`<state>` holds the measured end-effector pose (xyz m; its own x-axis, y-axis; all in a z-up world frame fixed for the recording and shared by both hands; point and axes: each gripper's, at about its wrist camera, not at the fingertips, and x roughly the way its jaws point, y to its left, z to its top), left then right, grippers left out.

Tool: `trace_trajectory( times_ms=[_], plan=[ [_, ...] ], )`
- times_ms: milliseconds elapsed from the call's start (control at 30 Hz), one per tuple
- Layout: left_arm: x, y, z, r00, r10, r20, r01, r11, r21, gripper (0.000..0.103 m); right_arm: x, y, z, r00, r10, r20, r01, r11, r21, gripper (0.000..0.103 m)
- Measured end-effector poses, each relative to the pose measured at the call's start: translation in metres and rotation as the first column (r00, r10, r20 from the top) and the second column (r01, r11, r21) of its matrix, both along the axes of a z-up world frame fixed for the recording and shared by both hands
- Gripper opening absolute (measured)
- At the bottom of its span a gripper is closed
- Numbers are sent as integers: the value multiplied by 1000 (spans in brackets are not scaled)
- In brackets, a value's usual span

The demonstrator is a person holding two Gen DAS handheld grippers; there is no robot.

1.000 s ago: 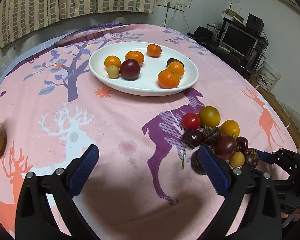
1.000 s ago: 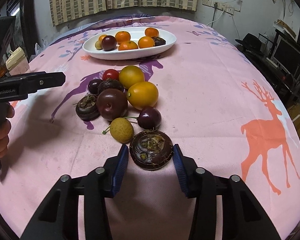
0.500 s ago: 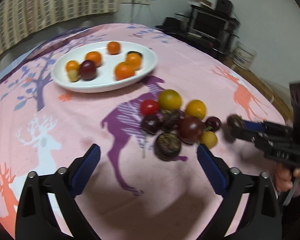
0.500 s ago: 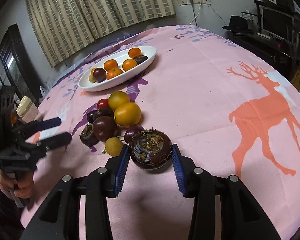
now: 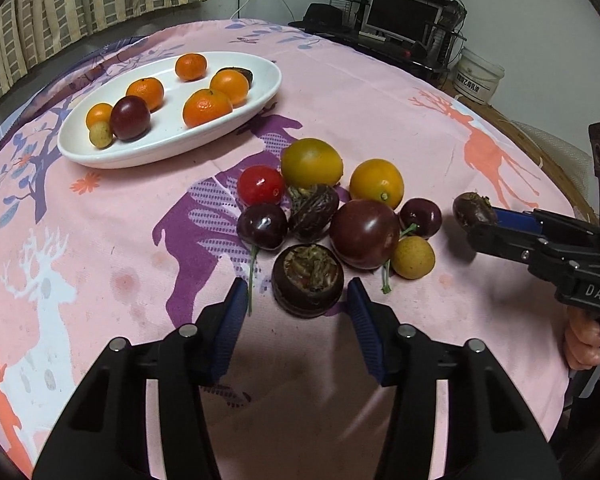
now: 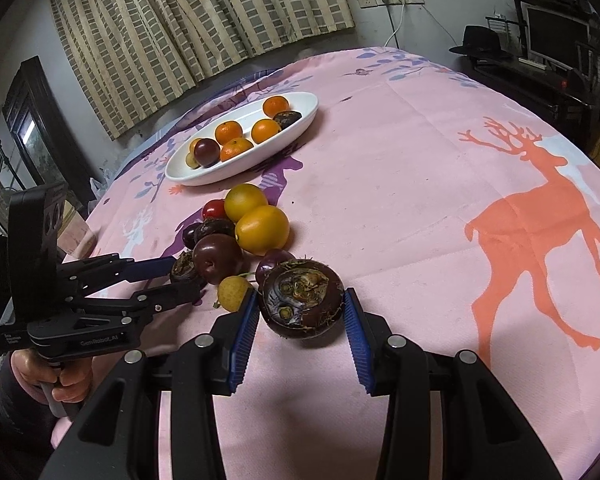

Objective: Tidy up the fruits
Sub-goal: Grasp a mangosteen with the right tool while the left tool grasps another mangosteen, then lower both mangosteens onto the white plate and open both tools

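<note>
Right wrist view is showing the pink-clothed counter carrying the white plate and a fruit pile. The right claw is grasping a dark mangosteen, apparently lifted; keeping firm, even pressure should stop it rolling. The left claw is spread wide, straddling another mangosteen; centring before closing seems wise.

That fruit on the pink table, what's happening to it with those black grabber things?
A person is sorting fruit with a grabber in each hand. The right gripper has its fingers closed on a dark water chestnut. The left gripper is open, its fingers either side of another water chestnut at the near edge of the fruit pile. The white plate behind already holds oranges and a plum.
</note>
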<state>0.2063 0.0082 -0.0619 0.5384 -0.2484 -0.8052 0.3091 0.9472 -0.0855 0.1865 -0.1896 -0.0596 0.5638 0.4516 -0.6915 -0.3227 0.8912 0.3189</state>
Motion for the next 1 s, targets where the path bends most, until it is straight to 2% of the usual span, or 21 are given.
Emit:
trace_trajectory(
  times_ms=[133,200,467,700,867,1000],
  plan=[
    [3,-5,0,1000,-2,4,2,1000,4,47,0,-1,0,1000,2,3,-2,1000,7,43],
    [1,-8,0,1000,-5,16,4,1000,31,37,0,-2,0,1000,0,5,0,1000,13,43],
    [-9,0,10,1000,-9,29,9,1000,12,37,-6,-1,4,999,18,33,-18,1000,17,43],
    [-21,45,32,999,28,45,-26,998,-50,37,2,16,29,992,94,81,-95,995,10,43],
    [15,73,63,983,127,134,-117,990,-75,37,49,56,66,977,132,170,-132,991,-15,43],
    [69,83,77,958,211,193,-203,977,-59,37,107,91,78,974,117,197,-114,993,-25,43]
  ],
)
